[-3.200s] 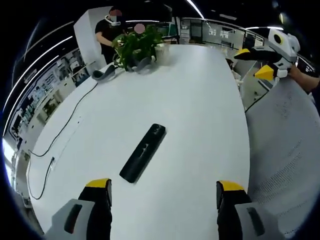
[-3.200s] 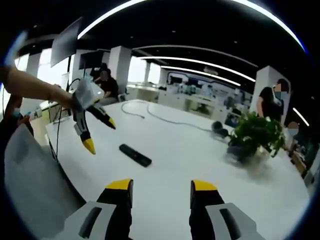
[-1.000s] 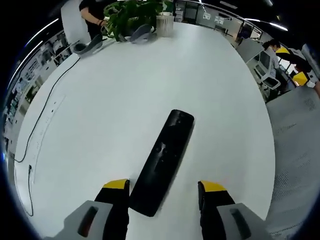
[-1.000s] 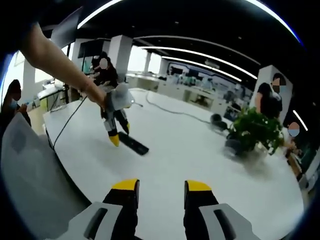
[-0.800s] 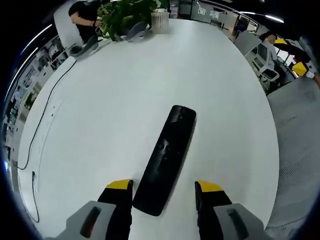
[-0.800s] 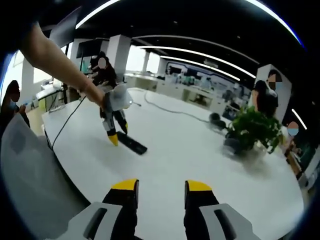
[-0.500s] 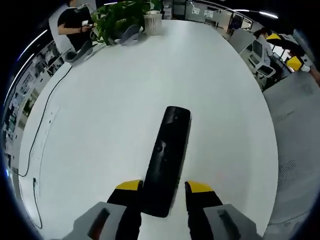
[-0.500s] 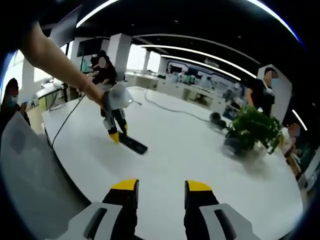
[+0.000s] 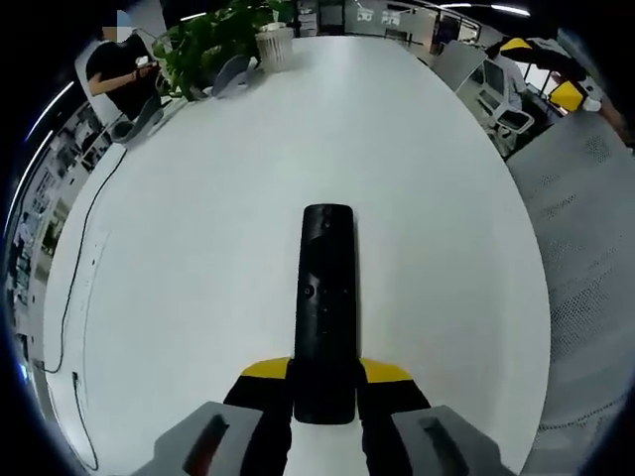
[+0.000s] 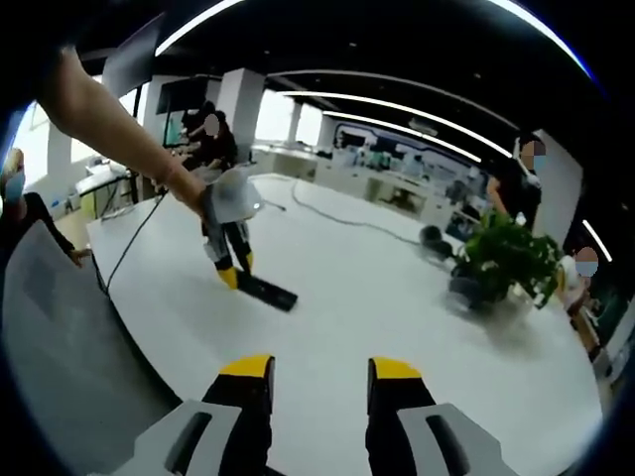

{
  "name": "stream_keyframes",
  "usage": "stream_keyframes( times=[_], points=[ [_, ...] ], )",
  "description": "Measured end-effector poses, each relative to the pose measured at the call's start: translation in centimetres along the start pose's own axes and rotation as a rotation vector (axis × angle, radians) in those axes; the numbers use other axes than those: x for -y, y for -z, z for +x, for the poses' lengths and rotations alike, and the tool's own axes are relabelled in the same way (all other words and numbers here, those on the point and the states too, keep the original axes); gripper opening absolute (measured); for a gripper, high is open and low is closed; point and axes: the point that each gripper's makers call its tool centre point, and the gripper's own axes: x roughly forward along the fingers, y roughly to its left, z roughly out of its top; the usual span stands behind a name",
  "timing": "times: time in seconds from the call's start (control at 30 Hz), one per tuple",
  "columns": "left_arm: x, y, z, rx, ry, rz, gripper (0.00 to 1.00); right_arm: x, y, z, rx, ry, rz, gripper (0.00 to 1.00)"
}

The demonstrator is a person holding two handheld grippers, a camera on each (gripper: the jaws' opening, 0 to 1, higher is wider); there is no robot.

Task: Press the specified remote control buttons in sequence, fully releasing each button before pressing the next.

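Since half a second ago the left gripper [image 9: 324, 375] has drawn its yellow-tipped jaws in from either side of the black remote control [image 9: 326, 309], and they now clamp its near end between them, where before a sliver of table showed on each side. In the left gripper view the remote runs from the jaws at 6 o'clock straight up toward 12 o'clock, lying flat on the white table [image 9: 198, 228]; its near end is cut off behind the jaw tips, and its buttons are only faint marks, too small to tell apart. A potted plant [image 9: 203, 35] and a white ribbed cup [image 9: 276, 45] stand at the table's far end near 11 o'clock, with grey curved objects beside them that are hard to identify, and a thin dark cable [image 9: 74, 288] trails along the table at 9 o'clock. A grey mesh chair back [image 9: 585, 268] is cut off by the picture's edge at 3 o'clock. In the right gripper view the right gripper [image 10: 316, 374] hangs above the table's near part with its jaws apart and nothing between them; the left gripper [image 10: 229, 273] appears at 10 o'clock, held by a person's bare arm [image 10: 109, 124], its tips at the end of the small dark remote [image 10: 266, 290]. The plant [image 10: 506, 263] sits at 3 o'clock, blurred.
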Motion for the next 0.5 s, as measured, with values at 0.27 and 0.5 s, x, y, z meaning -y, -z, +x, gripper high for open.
stream_keyframes(
  times=[0.27, 0.5],
  points=[
    [1.1, 0.1, -0.1, -0.004, 0.007, 0.037, 0.25, -0.4, 0.2, 0.1, -0.014, -0.017, -0.013, 0.32],
    [2.5, 0.2, -0.1, -0.002, 0.017, 0.069, 0.25, -0.8, 0.3, 0.2, -0.024, -0.034, -0.031, 0.31]
  ],
)
